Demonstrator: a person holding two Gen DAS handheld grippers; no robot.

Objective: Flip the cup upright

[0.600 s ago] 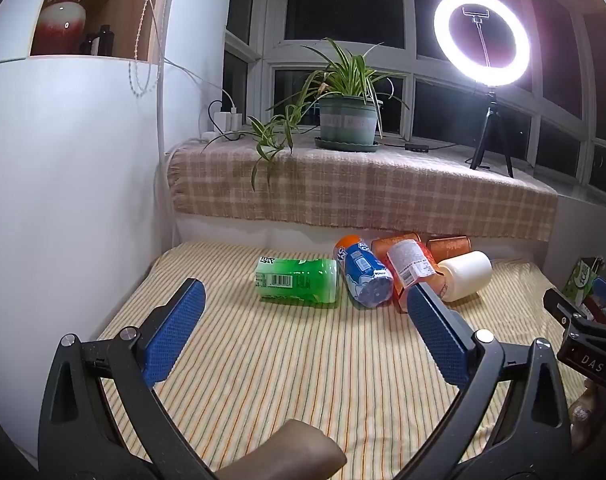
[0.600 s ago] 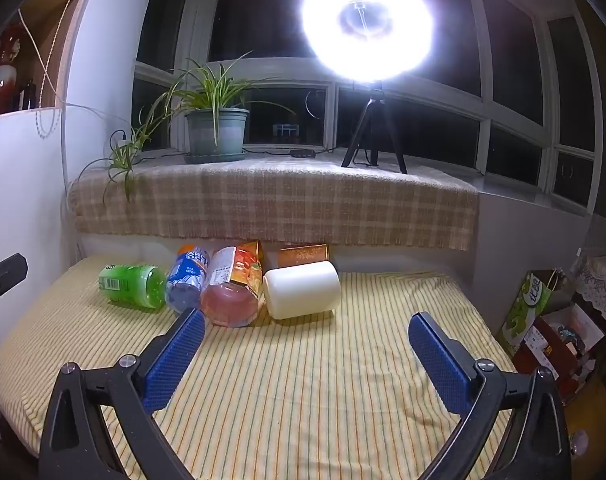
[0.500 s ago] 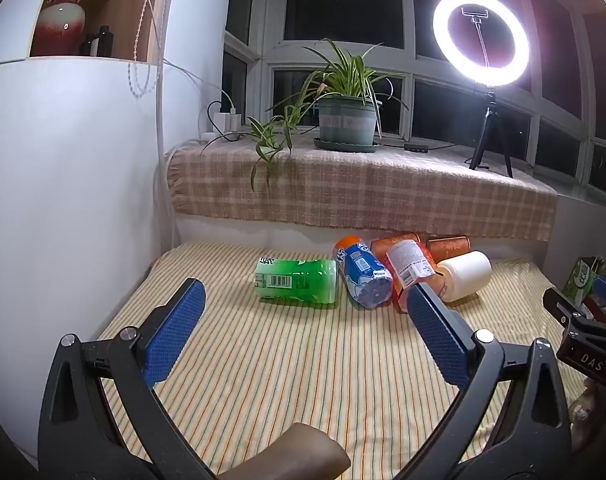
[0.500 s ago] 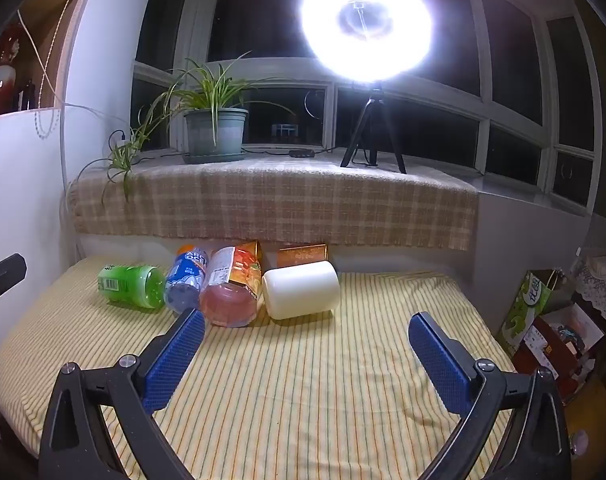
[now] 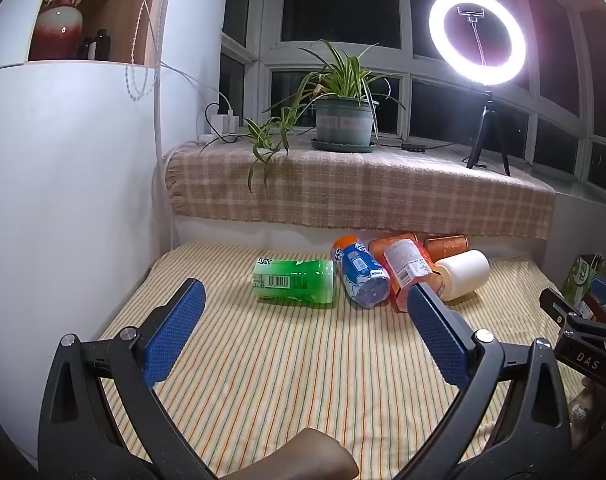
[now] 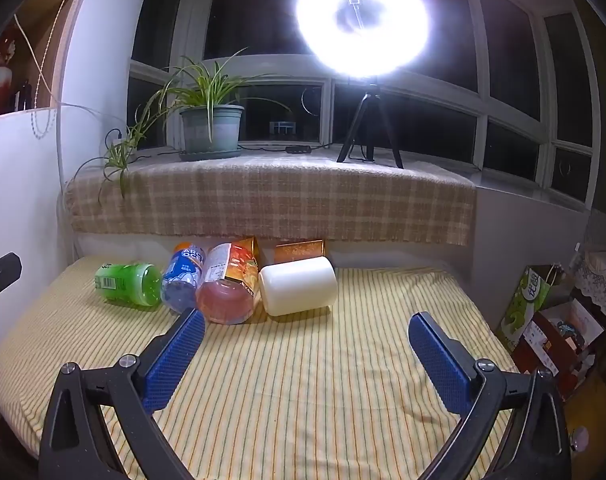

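A white cup (image 6: 299, 290) lies on its side on the striped cloth, at the right end of a row of fallen containers; it also shows in the left wrist view (image 5: 463, 274). My right gripper (image 6: 305, 338) is open and empty, a little in front of the cup. My left gripper (image 5: 303, 312) is open and empty, in front of a green bottle (image 5: 295, 286). The right gripper's body (image 5: 583, 344) shows at the right edge of the left wrist view.
Beside the cup lie a pink bottle (image 6: 227, 284), a blue bottle (image 6: 183, 278), the green bottle (image 6: 129, 282) and orange cans (image 6: 299, 250). A raised ledge with a checked cloth (image 6: 271, 204), a potted plant (image 6: 211, 128) and a ring light (image 6: 361, 26) stands behind. A white wall (image 5: 63, 184) is left; boxes (image 6: 543, 320) stand right.
Both views shift very slightly; the grippers stay open and nothing on the cloth has moved.
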